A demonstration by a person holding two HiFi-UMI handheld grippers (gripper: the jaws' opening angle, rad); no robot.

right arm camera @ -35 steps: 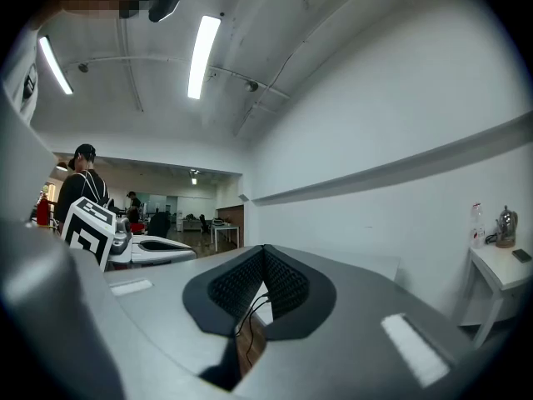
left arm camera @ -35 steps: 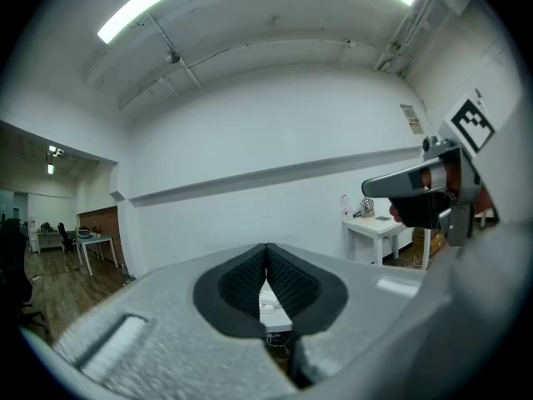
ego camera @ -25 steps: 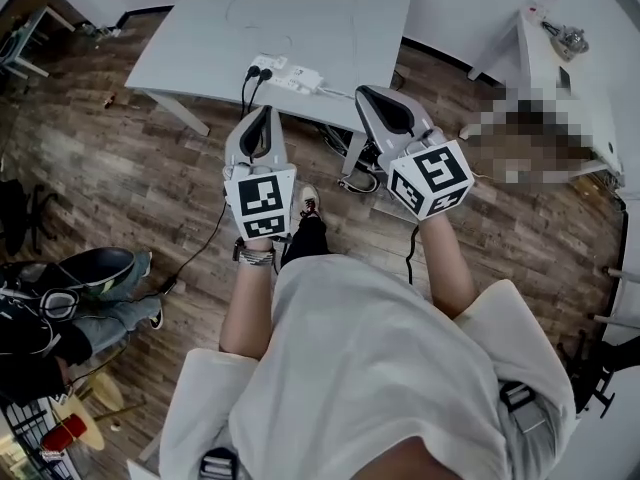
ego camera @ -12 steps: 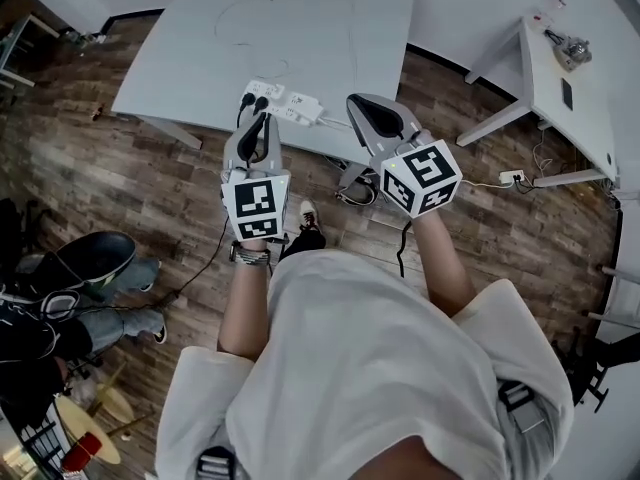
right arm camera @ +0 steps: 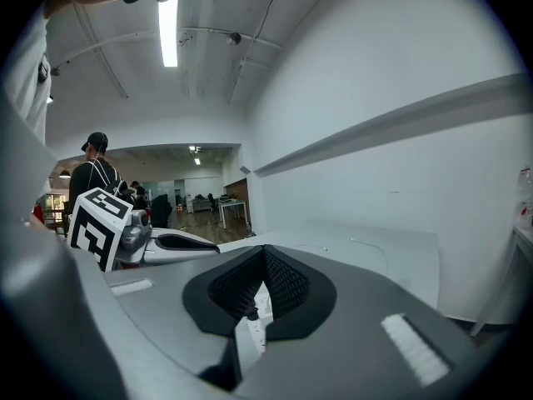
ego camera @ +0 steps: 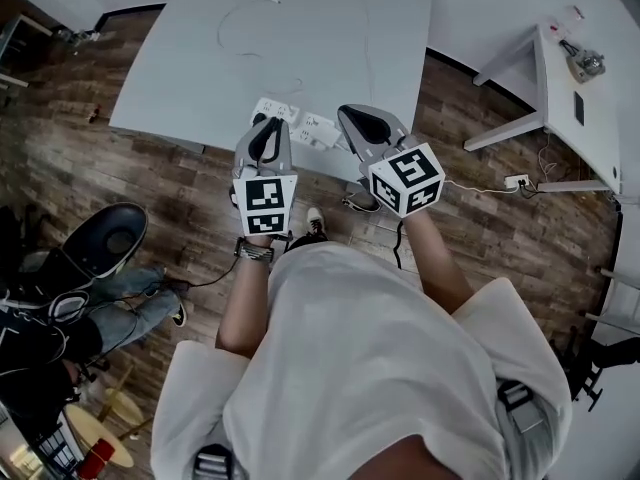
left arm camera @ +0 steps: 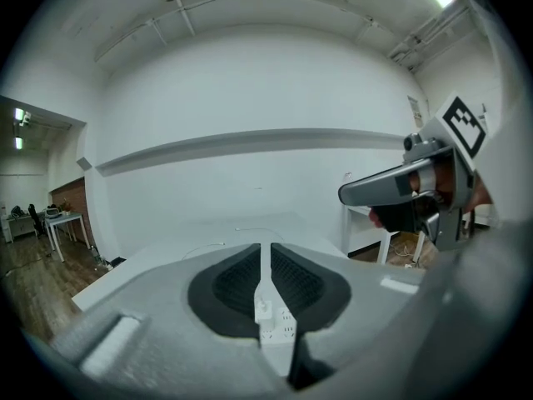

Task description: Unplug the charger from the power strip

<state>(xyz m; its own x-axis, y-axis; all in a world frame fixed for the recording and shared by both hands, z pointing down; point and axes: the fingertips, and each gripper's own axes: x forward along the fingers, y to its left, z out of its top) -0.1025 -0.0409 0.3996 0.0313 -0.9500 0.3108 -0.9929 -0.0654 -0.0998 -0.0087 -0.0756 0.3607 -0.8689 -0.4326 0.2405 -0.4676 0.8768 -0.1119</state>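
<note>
In the head view the power strip point(ego camera: 312, 128) lies along the near edge of the white counter point(ego camera: 300, 38), within reach of a person standing at that edge. Both hands are held out side by side toward it. The left gripper point(ego camera: 264, 124) hangs over the strip's left end and covers it there, so the plugs at that end barely show. The right gripper point(ego camera: 344, 112) sits just beside the strip's right end. This looks like the approach, with one gripper perhaps meant to steady the strip while the other pulls.

In the left gripper view the jaws are opening but stand only a narrow slit apart, and nothing is between the pads. Through that slit the strip shows straight ahead and a little below, so this gripper is lined up on it but apart from it. A small white block point(left arm camera: 263, 309) stands on the strip. I take it for the charger, though I cannot be sure.

In the right gripper view the jaws are clenched, their tips meeting on nothing. Below the tips a sliver of the strip shows with a small dark plug point(right arm camera: 252, 312) on it, near but not touched. The left gripper shows alongside at the left.
</note>
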